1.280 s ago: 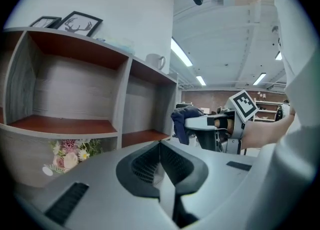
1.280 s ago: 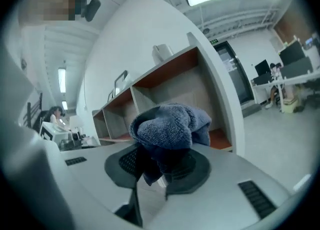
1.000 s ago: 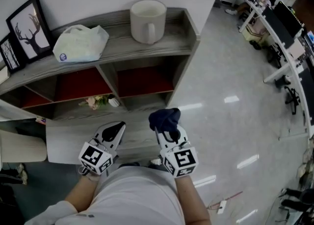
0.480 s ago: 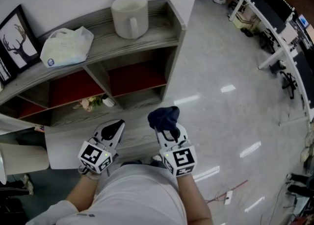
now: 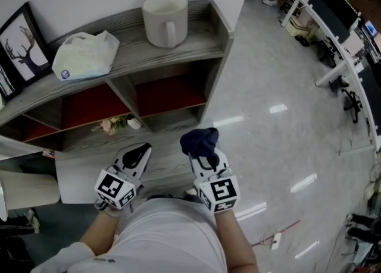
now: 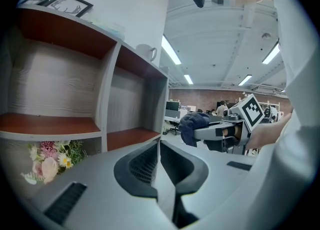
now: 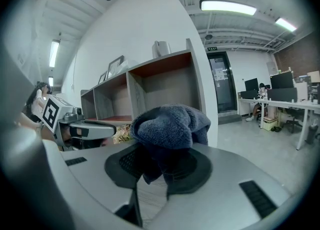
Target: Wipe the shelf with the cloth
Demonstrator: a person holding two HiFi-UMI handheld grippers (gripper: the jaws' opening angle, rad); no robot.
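Dark-blue terry cloth (image 5: 200, 140) is wadded up in the right gripper (image 5: 205, 159). Jaws are clamped on a fold, and most of the wad bulges out over the tips. Right gripper view agrees: cloth (image 7: 169, 126) sits between the pads of the right gripper (image 7: 159, 168); thick looped pile, no long tail hanging. It's held in mid-air in front of the shelf (image 5: 137, 52), clear of it. Wiping not started.

Handling, my read:
- Light, soft, zero stiffness, so it'll squash flat and drag under pressure.
- Pile is grippy, so it prob won't slip from the pads.
- Current hold near mid-wad looks ok; the leading bulge does the contact.
- Risk: press too hard and the hard jaw tips hit the wood instead of the cloth.

Left gripper (image 5: 140, 156) is empty. Its own view shows the left gripper (image 6: 161, 166) w/ jaws pressed together, nothing between.

Shelf is grey wood-grain board w/ a raised lip at the right end and open cubbies w/ red-brown floors. On top:
- white ceramic mug (image 5: 165, 19), cylindrical, handle toward the person
- crumpled white plastic bag (image 5: 86, 55)
- black-framed deer print (image 5: 21, 43) leaning on the wall

Small flower bunch (image 5: 113, 124) sits on a lower level. Mug + bag prob need working around; bare strips lie between them and at the right end. Floor (image 5: 268, 147) is glossy grey.
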